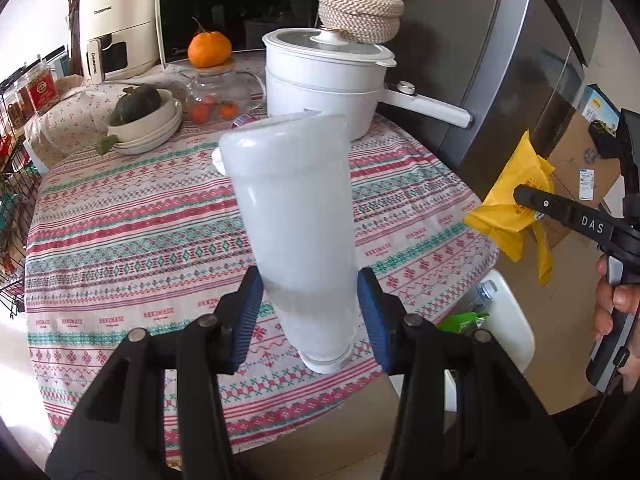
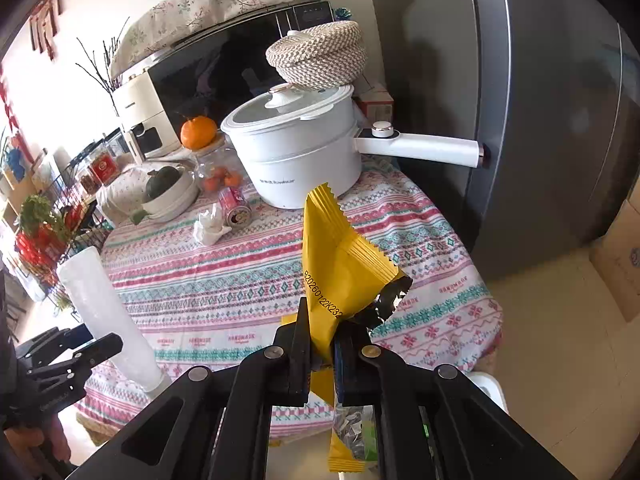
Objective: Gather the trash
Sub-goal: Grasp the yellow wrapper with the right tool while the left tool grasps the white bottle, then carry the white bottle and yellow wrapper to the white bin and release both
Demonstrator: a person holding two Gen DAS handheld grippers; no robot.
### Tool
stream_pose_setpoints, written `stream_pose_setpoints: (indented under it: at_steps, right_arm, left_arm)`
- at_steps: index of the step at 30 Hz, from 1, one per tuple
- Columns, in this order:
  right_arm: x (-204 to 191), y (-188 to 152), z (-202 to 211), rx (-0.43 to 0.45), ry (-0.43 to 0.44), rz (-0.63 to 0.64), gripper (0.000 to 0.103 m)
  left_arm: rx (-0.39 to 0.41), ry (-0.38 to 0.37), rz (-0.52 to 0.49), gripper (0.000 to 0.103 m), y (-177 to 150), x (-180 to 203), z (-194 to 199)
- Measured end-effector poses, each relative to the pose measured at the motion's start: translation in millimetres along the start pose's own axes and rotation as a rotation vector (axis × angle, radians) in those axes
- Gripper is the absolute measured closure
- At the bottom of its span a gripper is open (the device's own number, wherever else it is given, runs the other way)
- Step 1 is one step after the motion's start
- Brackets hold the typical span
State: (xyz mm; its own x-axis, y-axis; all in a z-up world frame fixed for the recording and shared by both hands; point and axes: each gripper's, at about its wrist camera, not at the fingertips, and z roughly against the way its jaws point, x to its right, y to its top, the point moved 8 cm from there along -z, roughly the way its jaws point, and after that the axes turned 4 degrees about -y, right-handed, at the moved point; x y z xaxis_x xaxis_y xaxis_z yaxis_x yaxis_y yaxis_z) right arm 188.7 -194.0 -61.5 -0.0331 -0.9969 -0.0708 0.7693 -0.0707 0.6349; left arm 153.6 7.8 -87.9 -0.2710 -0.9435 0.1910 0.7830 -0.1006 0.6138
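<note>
Both hands are mid-carry, so the step in hand looks like hauling picked-up trash to the bin. The left gripper (image 1: pixel 310 312) clamps the lower part of a frosted plastic cup (image 1: pixel 294 216), tilted above the table (image 1: pixel 132 216). The right gripper (image 2: pixel 322 344) is pinched tight on a yellow snack wrapper (image 2: pixel 340 264), held off the table's edge on the side away from the white electric pot (image 2: pixel 296 152). A white bin (image 1: pixel 510 320) with wrappers inside sits just off that edge. Next, each load likely needs lowering over it before release. A crushed can (image 2: pixel 236 208) and crumpled tissue (image 2: pixel 210 226) remain beside the pot.
</note>
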Motion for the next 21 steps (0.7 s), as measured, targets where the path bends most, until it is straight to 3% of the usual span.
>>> stream_pose_setpoints:
  at_steps: [8,21]
  right_arm:
    - [23.7,-37.5,14.3,-0.045,-0.014,-0.004,0.094]
    - [74.5,-84.5,21.2,-0.111,-0.091,0.032,0.094]
  left_arm:
    - [-0.004,-0.118,-0.015,0.054,-18.3,40.8,-0.1]
    - [-0.039,-0.281,-0.180,0.054,-45.1,135.7,-22.9]
